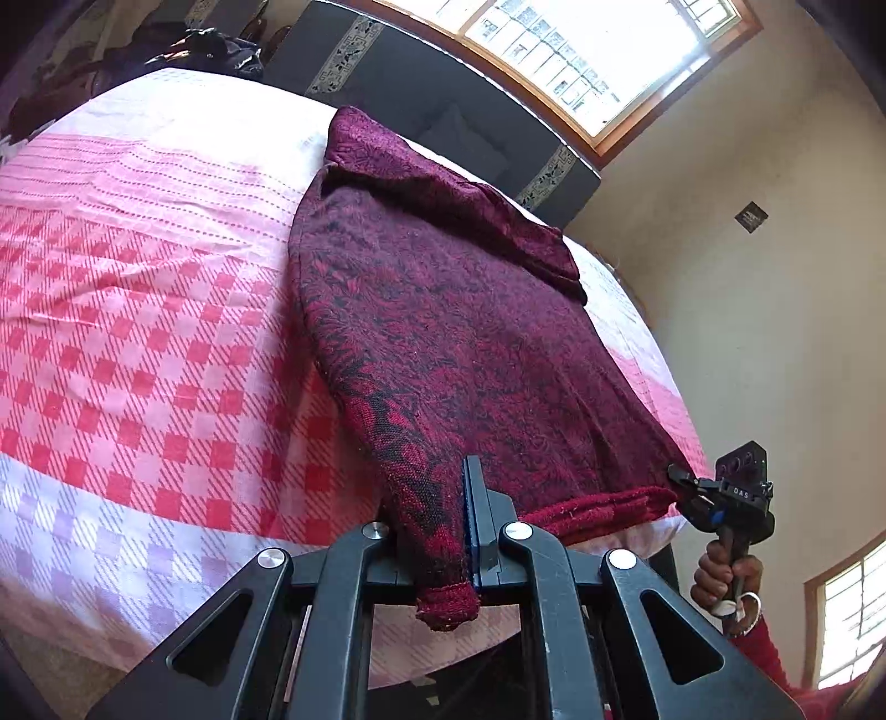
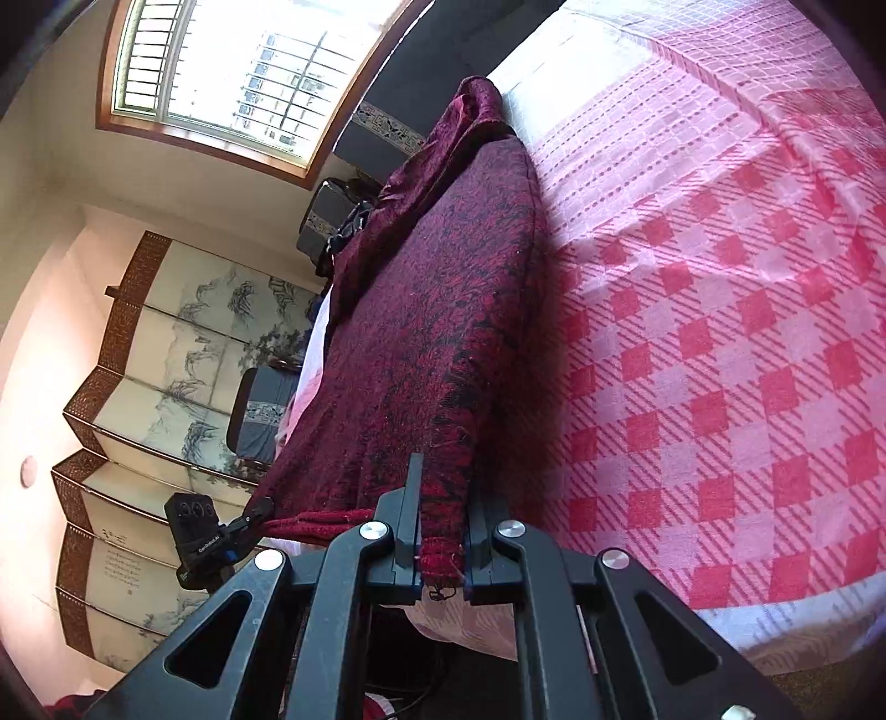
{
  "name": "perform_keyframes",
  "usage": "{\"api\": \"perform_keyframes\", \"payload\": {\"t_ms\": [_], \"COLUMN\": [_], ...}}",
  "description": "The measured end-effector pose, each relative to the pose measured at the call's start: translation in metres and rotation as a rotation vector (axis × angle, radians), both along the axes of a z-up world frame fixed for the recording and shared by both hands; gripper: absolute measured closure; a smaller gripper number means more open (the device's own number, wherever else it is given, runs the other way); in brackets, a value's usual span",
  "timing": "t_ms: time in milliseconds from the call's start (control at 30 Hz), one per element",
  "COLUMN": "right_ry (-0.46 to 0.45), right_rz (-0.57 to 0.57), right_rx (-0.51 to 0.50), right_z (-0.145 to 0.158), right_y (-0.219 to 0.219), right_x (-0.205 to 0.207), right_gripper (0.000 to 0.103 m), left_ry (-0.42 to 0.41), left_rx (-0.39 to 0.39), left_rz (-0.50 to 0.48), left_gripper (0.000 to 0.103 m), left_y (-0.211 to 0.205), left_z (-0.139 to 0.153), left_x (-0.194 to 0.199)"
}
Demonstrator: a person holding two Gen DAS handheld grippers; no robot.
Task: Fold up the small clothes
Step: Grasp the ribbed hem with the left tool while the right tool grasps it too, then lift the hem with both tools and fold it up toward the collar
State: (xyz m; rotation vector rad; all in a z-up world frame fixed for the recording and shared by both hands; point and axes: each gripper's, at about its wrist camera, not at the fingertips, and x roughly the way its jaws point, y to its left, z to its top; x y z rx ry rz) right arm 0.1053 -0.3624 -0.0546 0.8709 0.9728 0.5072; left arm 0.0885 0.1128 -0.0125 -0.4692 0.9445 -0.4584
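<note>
A dark red patterned knit garment (image 1: 443,310) lies stretched along a bed with a pink and red checked cover (image 1: 138,332). My left gripper (image 1: 448,531) is shut on one near hem corner of the garment. My right gripper (image 2: 440,531) is shut on the other near hem corner of the garment (image 2: 443,310). The right gripper also shows in the left wrist view (image 1: 684,479), pinching its corner at the bed's near edge. The left gripper shows in the right wrist view (image 2: 257,512). The hem between them hangs taut, lifted a little off the bed.
A dark headboard (image 1: 443,94) with patterned bands stands at the far end of the bed under a window (image 1: 581,50). A painted folding screen (image 2: 166,360) and dark cushions (image 2: 260,410) stand beside the bed. Dark clothes (image 1: 210,50) lie at the far corner.
</note>
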Motion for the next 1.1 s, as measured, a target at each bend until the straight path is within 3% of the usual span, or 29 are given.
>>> {"api": "perform_keyframes", "payload": {"t_ms": [167,300,600,700,900,933,967,1000,1033,1100], "right_ry": [-0.001,0.0,0.032,0.043,0.045,0.049,0.058,0.071,0.085,0.072], "right_rz": [0.013,0.026,0.043,0.059,0.073,0.073,0.077,0.083,0.087,0.08], "right_rx": [-0.055,-0.065,-0.054,-0.046,-0.044,-0.053,-0.065,-0.08,-0.09,-0.086], "right_z": [0.0,-0.003,-0.01,-0.011,-0.013,-0.013,-0.014,-0.017,-0.02,-0.019], "right_y": [0.002,0.002,0.006,0.013,0.022,0.023,0.025,0.027,0.03,0.029], "right_x": [-0.002,-0.004,0.003,0.007,0.016,0.017,0.017,0.018,0.017,0.012], "right_gripper": [0.095,0.094,0.082,0.066,0.064,0.068,0.079,0.089,0.092,0.093], "left_ry": [-0.003,0.053,0.145,0.137,0.155,0.157,0.161,0.175,0.179,0.14], "left_rx": [0.097,0.124,0.076,0.053,-0.032,-0.05,-0.049,-0.022,0.008,0.056], "left_rz": [-0.025,-0.034,-0.049,-0.079,-0.103,-0.095,-0.088,-0.086,-0.08,-0.056], "left_gripper": [0.092,0.087,0.065,0.047,0.045,0.048,0.055,0.092,0.098,0.098], "left_y": [-0.015,-0.015,-0.005,-0.008,-0.008,-0.007,-0.006,-0.006,-0.007,-0.009], "left_z": [-0.003,-0.018,-0.041,-0.037,-0.041,-0.042,-0.043,-0.045,-0.046,-0.038], "left_x": [0.001,0.0,0.006,0.011,0.025,0.025,0.025,0.025,0.024,0.018]}}
